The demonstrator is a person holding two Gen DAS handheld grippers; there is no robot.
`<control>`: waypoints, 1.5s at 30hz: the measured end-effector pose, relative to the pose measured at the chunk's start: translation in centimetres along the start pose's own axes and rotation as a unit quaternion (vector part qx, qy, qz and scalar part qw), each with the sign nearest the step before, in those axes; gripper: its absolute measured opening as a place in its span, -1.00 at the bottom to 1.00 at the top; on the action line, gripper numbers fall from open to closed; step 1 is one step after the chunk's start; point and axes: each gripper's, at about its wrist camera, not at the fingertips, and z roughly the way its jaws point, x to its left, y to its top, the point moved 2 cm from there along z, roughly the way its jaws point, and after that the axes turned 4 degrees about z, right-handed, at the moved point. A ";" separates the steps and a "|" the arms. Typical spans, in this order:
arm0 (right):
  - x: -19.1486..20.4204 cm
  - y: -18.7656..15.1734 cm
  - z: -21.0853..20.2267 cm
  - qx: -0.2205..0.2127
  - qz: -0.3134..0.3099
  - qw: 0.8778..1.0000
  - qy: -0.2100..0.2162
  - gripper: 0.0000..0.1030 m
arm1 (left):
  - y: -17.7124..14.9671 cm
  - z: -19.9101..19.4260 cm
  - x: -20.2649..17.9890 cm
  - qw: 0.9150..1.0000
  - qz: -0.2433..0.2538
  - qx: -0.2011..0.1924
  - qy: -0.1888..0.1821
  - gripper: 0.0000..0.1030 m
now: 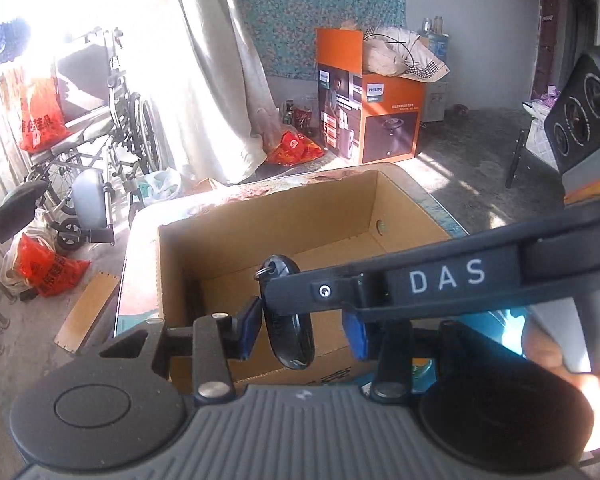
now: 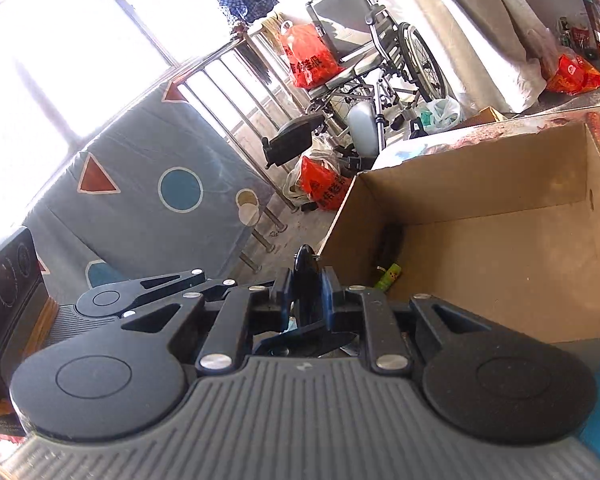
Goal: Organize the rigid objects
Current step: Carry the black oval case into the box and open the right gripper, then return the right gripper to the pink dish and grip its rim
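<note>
The right tongs (image 1: 440,284) cross the left view and cover the middle of the fob (image 1: 288,316), so whether the left pads touch it is a toss-up. The box (image 2: 500,240) runs off the right edge in the right view. That green thing (image 2: 389,276) inside is too small to make out.

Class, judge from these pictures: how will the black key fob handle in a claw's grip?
The black key fob looks like hard plastic, so probably stiff. Its glossy, rounded shell may slip or pivot between pads. It seems small against the cardboard box, so likely light.
</note>
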 end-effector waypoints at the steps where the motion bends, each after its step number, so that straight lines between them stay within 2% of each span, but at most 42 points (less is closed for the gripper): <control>1: -0.4 0.7 1.5 0.017 0.011 1.000 -0.001 -0.73 | 0.1 0.9 0.7 1.000 -0.006 0.011 0.000 -0.14; 7: -4.3 3.2 9.1 0.111 0.098 0.989 -0.013 -0.73 | -0.4 6.9 4.9 0.996 -0.038 0.079 -0.018 -0.14; 11: -6.6 3.9 12.2 0.146 0.132 0.980 -0.035 -0.73 | -0.5 8.9 5.7 0.994 -0.038 0.096 -0.030 -0.14; 18: -9.4 4.1 16.8 0.186 0.164 0.966 -0.069 -0.73 | -0.4 11.0 6.5 0.993 -0.037 0.113 -0.023 -0.10; 25: -10.1 5.6 20.0 0.170 0.131 0.970 -0.111 -0.73 | 0.0 10.4 7.1 0.993 -0.055 0.103 -0.019 -0.08; 30: -10.8 6.5 21.5 0.162 0.130 0.973 -0.100 -0.65 | 0.1 9.3 6.9 0.995 -0.053 0.089 -0.016 -0.03; 33: -10.9 6.7 20.9 0.156 0.136 0.973 -0.100 -0.37 | 0.2 8.4 6.7 0.995 -0.053 0.079 -0.018 -0.02; 38: -9.6 6.9 16.6 0.129 0.123 0.980 -0.084 -0.35 | 0.1 5.6 6.3 0.997 -0.055 0.045 -0.024 0.06; 45: -7.3 6.8 7.2 0.066 0.106 0.991 -0.047 -0.34 | -0.9 0.1 4.6 0.998 -0.052 -0.008 -0.041 0.22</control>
